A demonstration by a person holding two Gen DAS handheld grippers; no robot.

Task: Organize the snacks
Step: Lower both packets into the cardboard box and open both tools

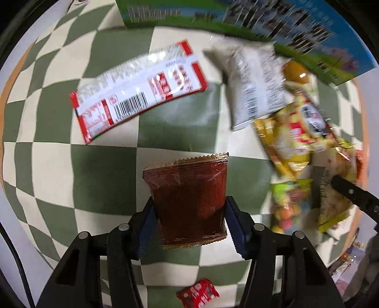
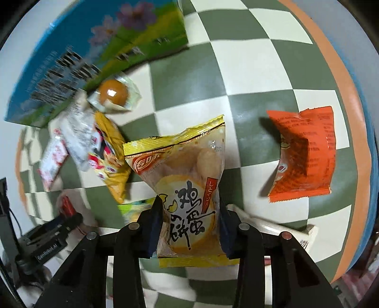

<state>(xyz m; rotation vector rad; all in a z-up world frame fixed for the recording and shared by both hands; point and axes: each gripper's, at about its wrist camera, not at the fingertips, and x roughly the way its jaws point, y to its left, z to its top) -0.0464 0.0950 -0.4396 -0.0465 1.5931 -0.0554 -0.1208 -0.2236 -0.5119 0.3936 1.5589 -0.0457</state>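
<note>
My left gripper [image 1: 189, 213] is shut on a dark red snack packet [image 1: 188, 199] and holds it above the green-and-cream checkered cloth [image 1: 47, 132]. My right gripper [image 2: 189, 220] is shut on a yellow egg-cracker packet [image 2: 187, 189], also held above the cloth. The right gripper's dark finger [image 1: 350, 192] shows at the right edge of the left wrist view, next to a pile of snacks [image 1: 296, 142]. The left gripper [image 2: 59, 225] shows at the lower left of the right wrist view.
A blue-and-green printed box [image 1: 260, 21] stands at the back, also in the right wrist view [image 2: 83, 59]. A red-and-white packet [image 1: 137, 94], a white packet [image 1: 255, 83], a small red candy [image 1: 197, 296], an orange packet [image 2: 305, 154], a wrapped brown egg [image 2: 113, 92] and a white stick packet [image 2: 272, 227] lie on the cloth.
</note>
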